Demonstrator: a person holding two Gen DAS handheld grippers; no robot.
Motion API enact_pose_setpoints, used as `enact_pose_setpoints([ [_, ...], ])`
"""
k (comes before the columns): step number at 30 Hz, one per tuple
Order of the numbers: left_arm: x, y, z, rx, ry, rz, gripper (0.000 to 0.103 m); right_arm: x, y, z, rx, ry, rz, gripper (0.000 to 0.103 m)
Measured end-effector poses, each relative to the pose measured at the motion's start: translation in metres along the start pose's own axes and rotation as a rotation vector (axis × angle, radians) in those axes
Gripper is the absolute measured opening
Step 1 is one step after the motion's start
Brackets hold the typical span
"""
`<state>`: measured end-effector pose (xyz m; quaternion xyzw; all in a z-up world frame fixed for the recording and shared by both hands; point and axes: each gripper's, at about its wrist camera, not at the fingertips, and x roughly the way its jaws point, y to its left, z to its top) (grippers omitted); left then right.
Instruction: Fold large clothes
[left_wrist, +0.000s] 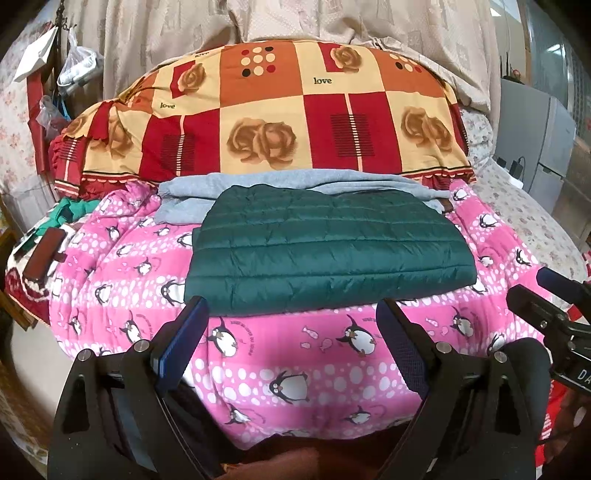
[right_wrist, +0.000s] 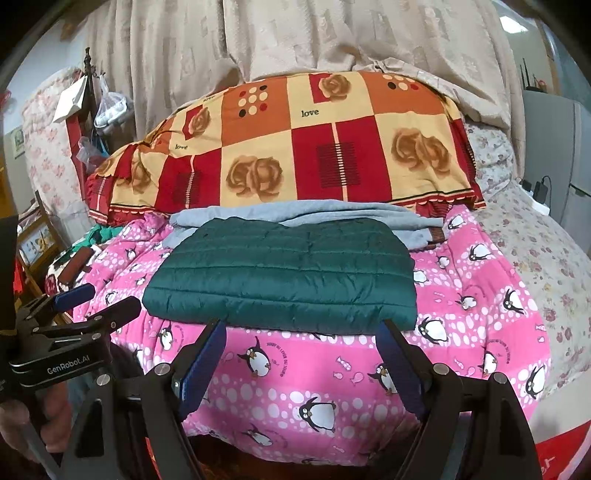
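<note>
Both grippers are hovering released, jaws wide and gripping nothing: the left gripper and the right gripper are sitting side by side just short of the green jacket. It is lying folded on the pink quilt, long axis crosswise, straight ahead of both, neither clearly nearer.

Folded jacket on quilt, sweater behind, under it.
</note>
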<state>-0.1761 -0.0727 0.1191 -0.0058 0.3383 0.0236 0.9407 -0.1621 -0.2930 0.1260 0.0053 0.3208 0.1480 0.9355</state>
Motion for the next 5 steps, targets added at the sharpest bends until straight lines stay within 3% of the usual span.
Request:
enact_pose_setpoints([
  [5,-0.0014,-0.0010,0.0002,-0.008,-0.012,0.003,0.092,0.0004,0.0009,-0.0005,0.000,-0.001,-0.001,0.081],
])
